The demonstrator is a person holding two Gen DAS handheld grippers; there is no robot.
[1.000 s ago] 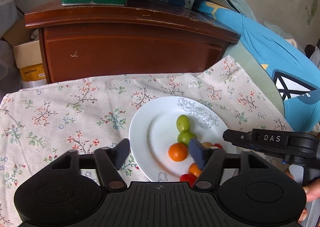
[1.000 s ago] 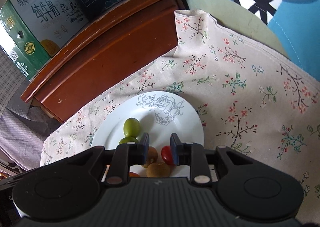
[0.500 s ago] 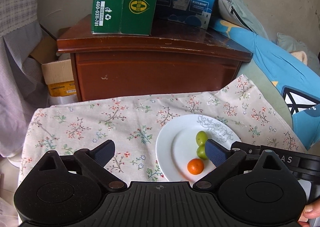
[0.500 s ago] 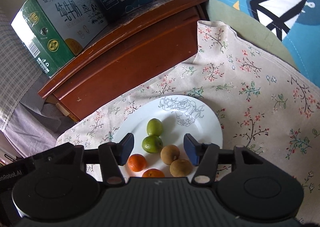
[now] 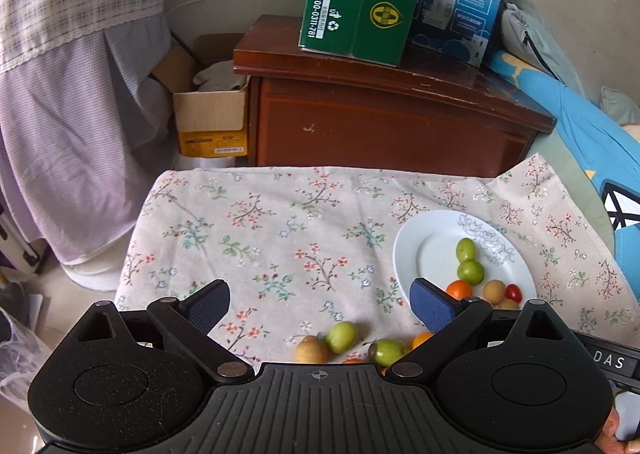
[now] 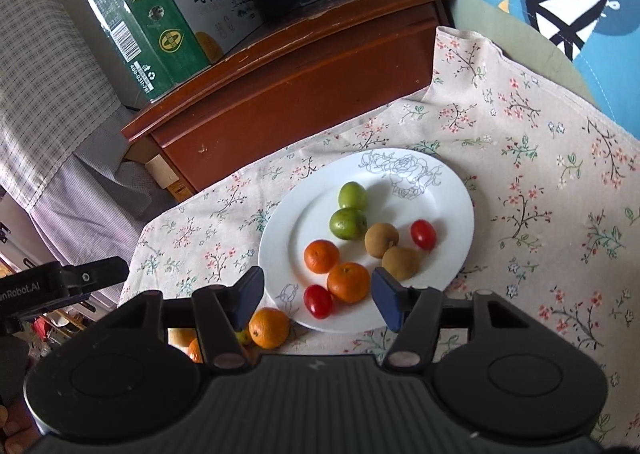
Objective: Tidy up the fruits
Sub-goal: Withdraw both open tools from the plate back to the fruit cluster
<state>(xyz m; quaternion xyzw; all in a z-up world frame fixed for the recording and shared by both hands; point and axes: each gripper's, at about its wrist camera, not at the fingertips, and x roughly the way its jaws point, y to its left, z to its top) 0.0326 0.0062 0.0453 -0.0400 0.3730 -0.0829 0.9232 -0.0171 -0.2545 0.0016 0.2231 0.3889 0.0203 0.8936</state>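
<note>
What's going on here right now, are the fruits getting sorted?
A person holds both grippers above the floral tablecloth, neither holding anything. The left gripper is open; the right gripper has its jaws opening over the white round plate, which holds grouped fruit. A loose orange mandarin and a few other fruits lie off it.

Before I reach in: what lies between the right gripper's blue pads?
Right wrist view: an orange tangerine and red cherry tomato on the white plate, untouched.

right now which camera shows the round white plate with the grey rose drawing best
The right wrist view: the round white plate with the grey rose drawing sits central, nearly whole, all eight fruits visible. The left wrist view shows it smaller, at the right, partly hidden behind a gripper finger.
</note>
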